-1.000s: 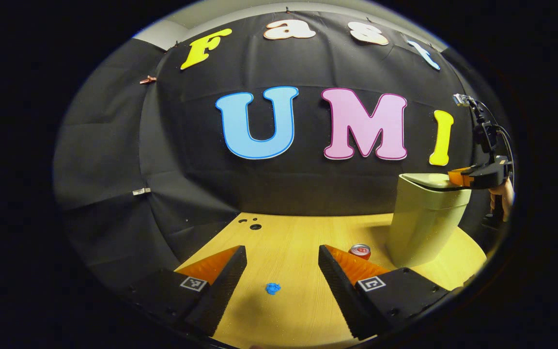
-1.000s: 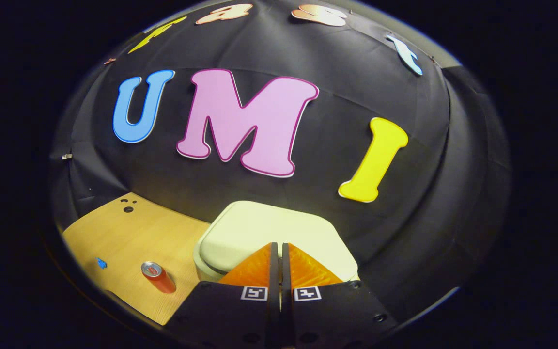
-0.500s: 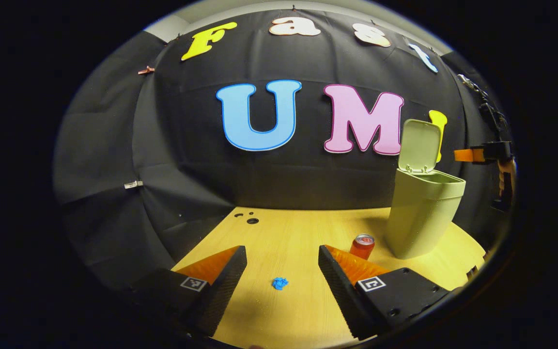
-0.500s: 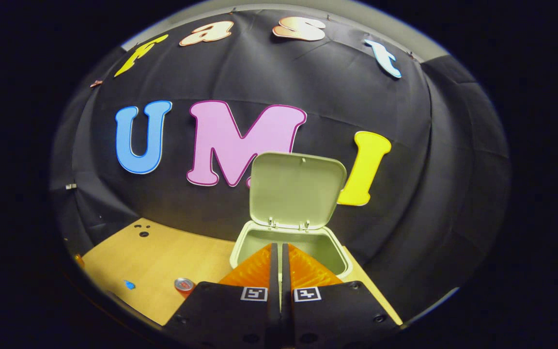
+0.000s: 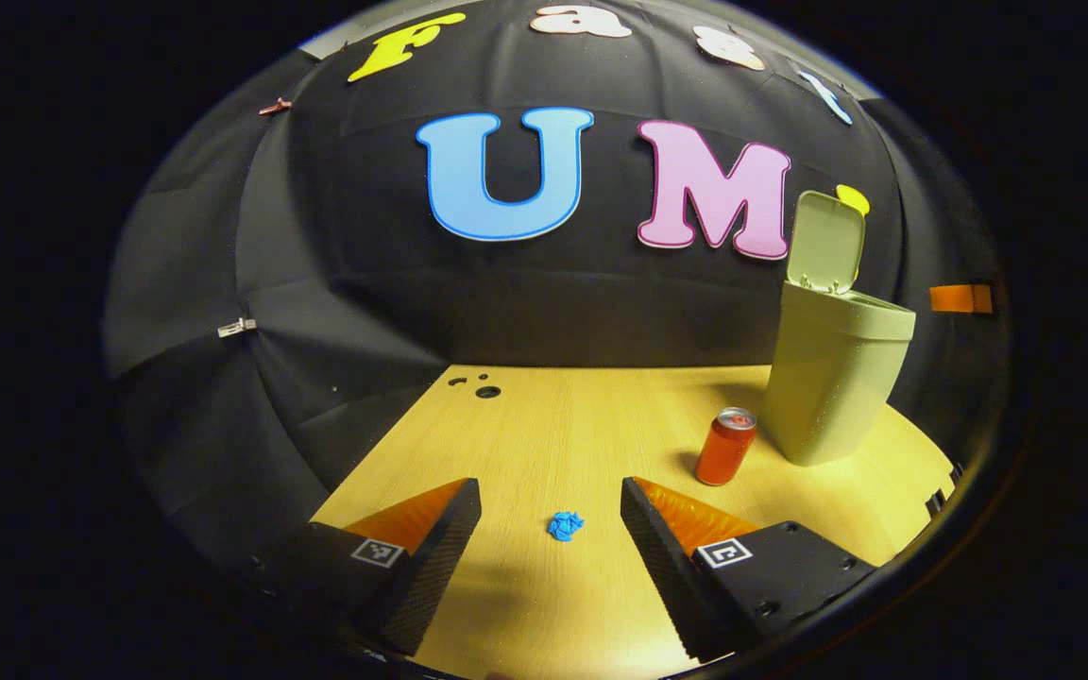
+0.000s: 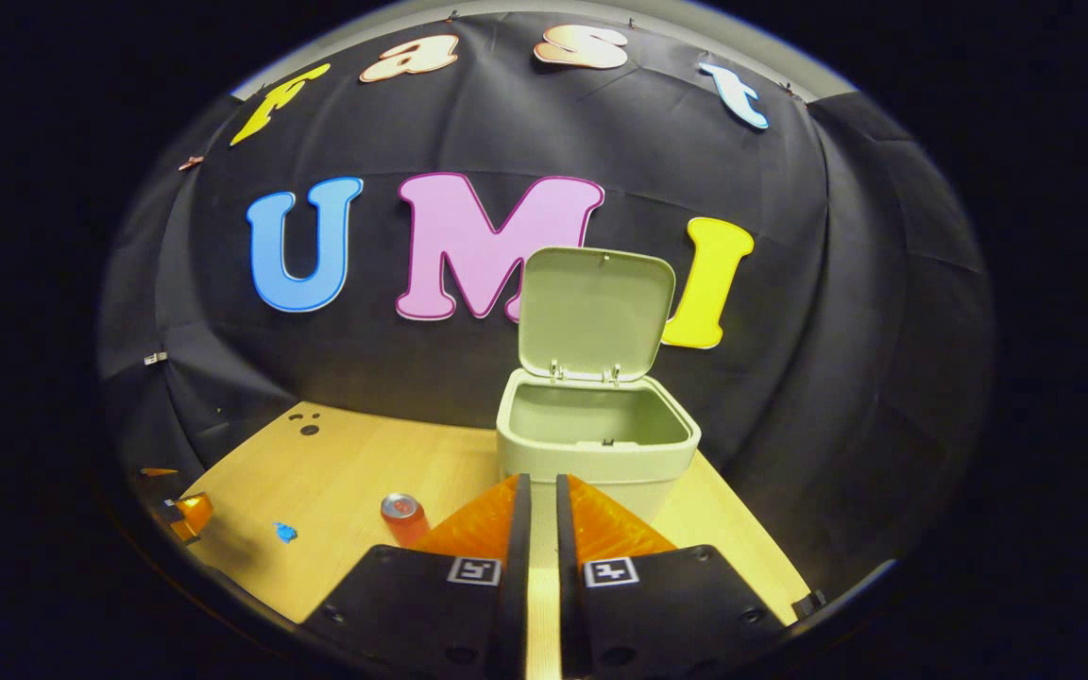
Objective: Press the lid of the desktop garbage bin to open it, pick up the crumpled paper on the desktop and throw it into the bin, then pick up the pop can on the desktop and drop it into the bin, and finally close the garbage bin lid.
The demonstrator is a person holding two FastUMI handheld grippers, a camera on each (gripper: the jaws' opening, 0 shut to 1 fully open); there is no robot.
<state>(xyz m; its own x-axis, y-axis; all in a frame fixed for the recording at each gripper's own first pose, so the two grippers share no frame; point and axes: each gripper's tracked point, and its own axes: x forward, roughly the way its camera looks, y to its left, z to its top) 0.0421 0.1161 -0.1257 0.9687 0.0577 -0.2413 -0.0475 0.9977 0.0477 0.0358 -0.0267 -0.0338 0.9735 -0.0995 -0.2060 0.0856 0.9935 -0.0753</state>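
A pale green bin (image 5: 837,378) stands at the table's far right with its lid (image 5: 825,241) flipped up. The right gripper view looks into its hollow inside (image 6: 598,425) under the raised lid (image 6: 596,312). Just left of the bin stands a red pop can (image 5: 725,446), upright (image 6: 403,515). A small blue crumpled paper (image 5: 565,525) lies on the table between the fingers of my open left gripper (image 5: 549,491), which hangs above it without touching. My right gripper (image 6: 538,480) is shut with only a thin slit, holding nothing, and sits back from the bin's front.
The wooden table (image 5: 582,416) has a few small dark holes (image 5: 487,390) near its far left corner. Black cloth walls close the back and sides. The left gripper (image 6: 187,515) shows at the table's left edge in the right gripper view.
The bin lid, shut a second ago under the right gripper's tips, has sprung up. The right gripper has drawn back from the bin. The left gripper has dipped toward the paper.
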